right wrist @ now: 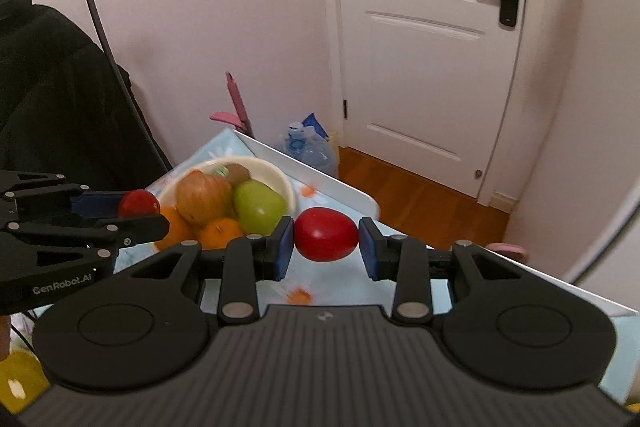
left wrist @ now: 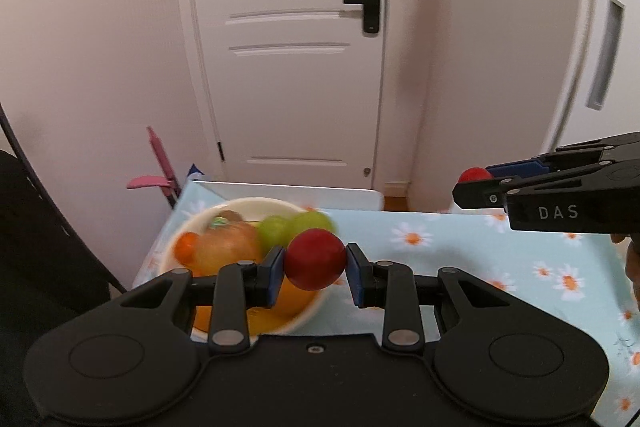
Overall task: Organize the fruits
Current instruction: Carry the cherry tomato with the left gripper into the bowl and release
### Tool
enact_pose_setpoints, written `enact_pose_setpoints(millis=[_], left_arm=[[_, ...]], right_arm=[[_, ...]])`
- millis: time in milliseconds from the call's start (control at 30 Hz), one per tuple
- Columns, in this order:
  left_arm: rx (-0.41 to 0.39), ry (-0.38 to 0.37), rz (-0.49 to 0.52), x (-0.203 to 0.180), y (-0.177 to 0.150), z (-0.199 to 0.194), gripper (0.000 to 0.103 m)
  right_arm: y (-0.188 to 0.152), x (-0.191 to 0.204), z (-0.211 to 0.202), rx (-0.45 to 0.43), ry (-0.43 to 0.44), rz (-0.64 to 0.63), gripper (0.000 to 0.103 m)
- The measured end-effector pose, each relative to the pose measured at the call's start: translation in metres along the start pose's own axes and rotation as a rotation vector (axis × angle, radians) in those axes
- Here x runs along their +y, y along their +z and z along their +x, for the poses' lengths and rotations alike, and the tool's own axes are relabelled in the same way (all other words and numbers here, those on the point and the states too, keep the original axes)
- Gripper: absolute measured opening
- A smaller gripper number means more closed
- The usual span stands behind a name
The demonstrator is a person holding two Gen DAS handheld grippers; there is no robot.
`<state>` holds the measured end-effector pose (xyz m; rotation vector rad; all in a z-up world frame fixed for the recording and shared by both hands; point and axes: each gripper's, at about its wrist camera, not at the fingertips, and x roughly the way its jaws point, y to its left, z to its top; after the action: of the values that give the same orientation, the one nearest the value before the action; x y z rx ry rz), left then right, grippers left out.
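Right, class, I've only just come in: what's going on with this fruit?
A person holds a gripper in each hand. The left gripper is shut on a red fruit, and the right gripper is shut on another red fruit. Both hang above the flowered table, beside a bowl with an apple, oranges and green fruit.

Table (right wrist: pixel 344 187) stands before the door (right wrist: pixel 424 47); bowl (right wrist: pixel 286 189) sits on the table toward its far-left corner, at 11 o'clock from the right gripper (right wrist: pixel 326 243); apple (right wrist: pixel 204 199), pear (right wrist: pixel 260 207), kiwi (right wrist: pixel 236 173) and two oranges (right wrist: pixel 220 231) lie in the bowl, oranges nearest, kiwi farthest; left gripper (left wrist: pixel 316 267) hangs above the bowl's near rim; right gripper lies at its 2 o'clock, over the table; water bottle (right wrist: pixel 308 151) stands on the floor behind the table.
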<state>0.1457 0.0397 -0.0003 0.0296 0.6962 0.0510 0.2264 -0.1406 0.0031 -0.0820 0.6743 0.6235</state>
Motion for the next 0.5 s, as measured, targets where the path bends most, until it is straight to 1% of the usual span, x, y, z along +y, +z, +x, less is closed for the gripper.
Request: enact_pose_setpoints(millis=[133,333,500], left_arm=[[0.012,0.008,0.001,0.037,0.003,0.013,0.036],[0.034,0.015,0.009,0.081,0.003,0.036,0.036],[0.061,0.014,0.008,0.107,0.002,0.06,0.036]], right_arm=[[0.015,0.024,0.027,0.004,0.006,0.005,0.05],[0.033,0.055,0.068,0.017,0.007,0.013,0.05],[0.042,0.071,0.098,0.029,0.003,0.018,0.05]])
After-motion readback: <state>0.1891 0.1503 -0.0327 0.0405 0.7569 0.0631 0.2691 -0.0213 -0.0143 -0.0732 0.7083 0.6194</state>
